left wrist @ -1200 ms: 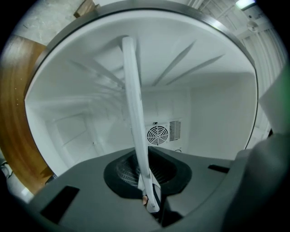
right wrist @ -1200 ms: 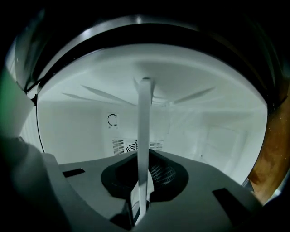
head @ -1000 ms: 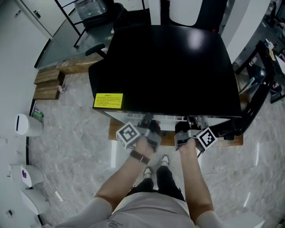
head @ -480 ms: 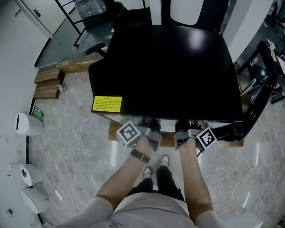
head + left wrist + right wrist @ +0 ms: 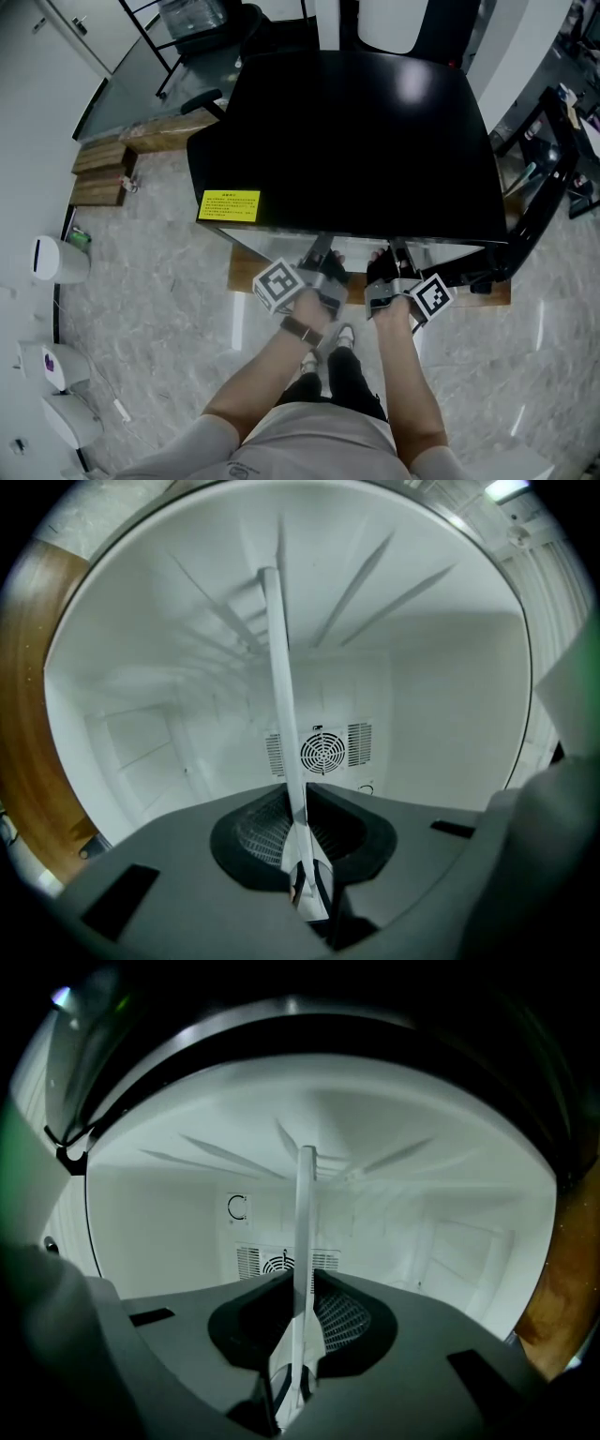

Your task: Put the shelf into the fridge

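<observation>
Pale marbled floor fills the lower frame; wooden blocks sit at the left edge, and a white wall runs up the upper left.

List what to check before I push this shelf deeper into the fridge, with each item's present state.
1. Left gripper shut on the shelf edge: ok.
2. Right gripper shut on the shelf edge: ok.
3. Fridge open, with its white interior ahead in both gripper views: ok.
4. Way to the back wall vent free of things: ok.
5. Shelf's side edges supported: cannot tell, they are out of view.
6. Shelf level from left to right: cannot tell, each gripper view sees it only edge-on.
</observation>
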The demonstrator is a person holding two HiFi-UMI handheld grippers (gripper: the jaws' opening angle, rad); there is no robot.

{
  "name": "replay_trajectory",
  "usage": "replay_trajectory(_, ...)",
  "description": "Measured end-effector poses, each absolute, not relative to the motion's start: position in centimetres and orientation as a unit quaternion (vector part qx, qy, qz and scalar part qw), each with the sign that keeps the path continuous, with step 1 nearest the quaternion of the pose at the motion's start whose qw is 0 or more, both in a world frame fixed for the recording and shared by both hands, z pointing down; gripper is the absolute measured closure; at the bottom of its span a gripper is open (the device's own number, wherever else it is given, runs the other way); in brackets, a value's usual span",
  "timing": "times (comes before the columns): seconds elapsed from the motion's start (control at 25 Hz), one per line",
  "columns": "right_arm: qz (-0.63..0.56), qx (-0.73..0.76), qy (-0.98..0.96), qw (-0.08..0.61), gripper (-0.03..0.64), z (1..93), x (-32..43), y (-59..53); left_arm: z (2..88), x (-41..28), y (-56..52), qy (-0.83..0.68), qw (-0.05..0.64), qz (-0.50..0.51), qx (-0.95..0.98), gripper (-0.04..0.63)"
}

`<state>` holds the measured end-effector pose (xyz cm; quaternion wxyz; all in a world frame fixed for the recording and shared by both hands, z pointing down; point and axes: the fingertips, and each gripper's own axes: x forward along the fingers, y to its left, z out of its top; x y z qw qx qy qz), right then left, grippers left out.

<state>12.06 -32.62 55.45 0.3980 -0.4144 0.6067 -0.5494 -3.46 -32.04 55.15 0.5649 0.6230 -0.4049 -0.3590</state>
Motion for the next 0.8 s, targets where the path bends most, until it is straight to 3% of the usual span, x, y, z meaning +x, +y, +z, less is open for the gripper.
replay_trajectory(0.8,-0.554,-0.404,0.632,0.36,0.594,53.6,9.4,-26.6,53.4,-1.6,-26.8,-0.389,0.577,-0.343,0.63,0.589)
